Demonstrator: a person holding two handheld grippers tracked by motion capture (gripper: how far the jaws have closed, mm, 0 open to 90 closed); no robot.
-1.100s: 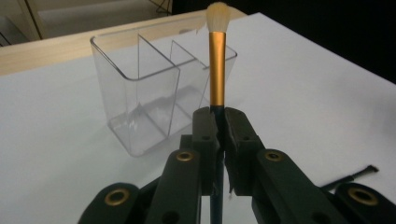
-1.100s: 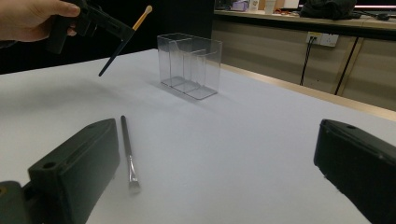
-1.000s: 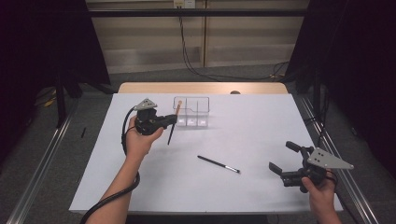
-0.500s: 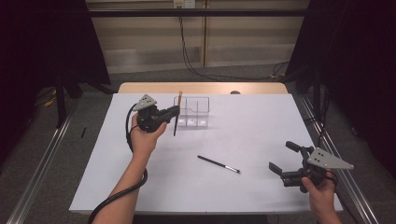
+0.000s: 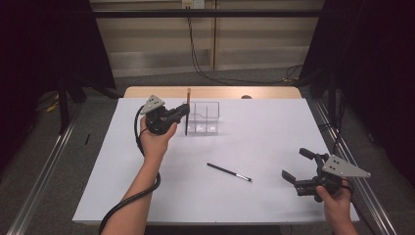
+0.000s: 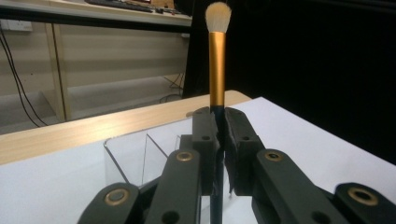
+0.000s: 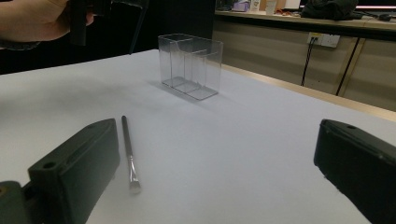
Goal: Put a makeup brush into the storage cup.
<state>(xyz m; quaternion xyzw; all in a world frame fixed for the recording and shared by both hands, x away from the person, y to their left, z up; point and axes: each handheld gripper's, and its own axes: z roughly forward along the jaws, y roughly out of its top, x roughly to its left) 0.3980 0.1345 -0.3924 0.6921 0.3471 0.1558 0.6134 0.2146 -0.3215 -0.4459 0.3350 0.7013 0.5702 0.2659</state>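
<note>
The makeup brush (image 6: 217, 60), with a gold ferrule and pale bristles, stands upright in the left gripper (image 5: 182, 112), whose 2 jaws are clamped tight on its dark handle; the bristles point up. In the high view that brush hangs above the table (image 5: 264, 137) near the far edge, left of the middle, just beside the left wall of a clear plastic organizer (image 5: 204, 117) with upright compartments. The left hand (image 5: 154, 139) carries this gripper, its cable looping down along the forearm. The organizer stands on the white tabletop close to the far edge, and whether the brush's lower tip is inside a compartment or just outside it cannot be told. A second, thinner black brush (image 5: 229, 172) with a small silver ferrule lies flat near the middle of the table, towards the near edge, well apart from the organizer. The right gripper (image 5: 299, 169) is by the near right corner, its jaws spread wide with nothing between them, pointed towards the thin brush.
</note>
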